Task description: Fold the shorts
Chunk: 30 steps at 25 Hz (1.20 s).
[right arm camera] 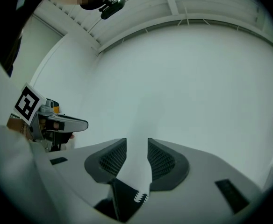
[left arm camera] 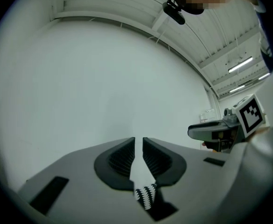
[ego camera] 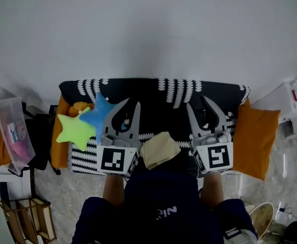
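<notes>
Shorts (ego camera: pixel 158 98), black with white pattern, held spread between both grippers; left gripper (ego camera: pixel 132 103) jaws narrow, pinching patterned edge; right gripper (ego camera: pixel 197 102) jaws wider, clamped on black fabric; beige cloth (ego camera: pixel 160 149) between grippers; green star plush (ego camera: pixel 75 130), blue star plush (ego camera: pixel 100 115) left.

Head view: near hem of the shorts (ego camera: pixel 158 93) is hidden behind the left gripper (ego camera: pixel 132 102), the right gripper (ego camera: pixel 197 101) and the person's torso (ego camera: pixel 161 197). Whatever carries the shorts is fully covered. Orange cushion (ego camera: pixel 62 136) at their 9 o'clock sits mostly behind the green star toy (ego camera: pixel 75 130). Clear bin (ego camera: pixel 13 131) label is too small to read. White box (ego camera: pixel 293 100) is cut by the 3 o'clock edge. Gripper views: only a scrap of shorts shows at 6 o'clock, probably pinched; the rest is out of frame.
</notes>
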### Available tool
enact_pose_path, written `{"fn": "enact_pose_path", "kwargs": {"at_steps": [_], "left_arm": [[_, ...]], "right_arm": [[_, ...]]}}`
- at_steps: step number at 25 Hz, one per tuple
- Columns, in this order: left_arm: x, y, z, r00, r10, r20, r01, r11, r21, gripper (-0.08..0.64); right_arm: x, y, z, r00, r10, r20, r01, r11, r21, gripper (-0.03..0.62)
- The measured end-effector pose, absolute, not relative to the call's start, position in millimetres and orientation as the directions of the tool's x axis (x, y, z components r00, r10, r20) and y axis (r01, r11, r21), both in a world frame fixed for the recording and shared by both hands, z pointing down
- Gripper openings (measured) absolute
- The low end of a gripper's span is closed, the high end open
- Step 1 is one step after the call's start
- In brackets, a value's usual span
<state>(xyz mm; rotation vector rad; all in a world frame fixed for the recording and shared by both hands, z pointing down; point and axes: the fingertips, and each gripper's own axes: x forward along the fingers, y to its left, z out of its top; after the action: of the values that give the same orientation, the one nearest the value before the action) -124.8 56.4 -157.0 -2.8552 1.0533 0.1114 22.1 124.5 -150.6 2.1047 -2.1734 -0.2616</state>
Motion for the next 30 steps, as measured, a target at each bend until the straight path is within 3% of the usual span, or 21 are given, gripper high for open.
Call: {"fn": "enact_pose_path", "kwargs": {"at_steps": [4,5,12,30], "left_arm": [[-132.5,52.9,-155.0,0.749,-0.654,-0.104,-0.660,-0.750,-0.042,0.005],[-133.3,52.1,-153.2,0.749,-0.655,-0.100,-0.661,-0.750,-0.036,0.005],[-125.6,51.3,-153.2,0.752,-0.652,-0.101,-0.660,-0.744,-0.104,0.003],[-119.5,45.9,-152.9,0.733,-0.671,-0.110,-0.680,-0.726,-0.105,0.003]], "right_arm": [[18.4,123.5,-147.4,-0.042,-0.998,-0.047,-0.978,0.032,0.208,0.019],[18.6,123.3,-147.5,-0.036,-0.998,-0.048,-0.977,0.025,0.211,0.011],[18.8,118.0,-151.6,-0.027,-0.996,-0.080,-0.975,0.009,0.223,0.009],[23.7,118.1,-154.2,-0.022,-0.990,-0.138,-0.971,-0.012,0.241,0.008]]}}
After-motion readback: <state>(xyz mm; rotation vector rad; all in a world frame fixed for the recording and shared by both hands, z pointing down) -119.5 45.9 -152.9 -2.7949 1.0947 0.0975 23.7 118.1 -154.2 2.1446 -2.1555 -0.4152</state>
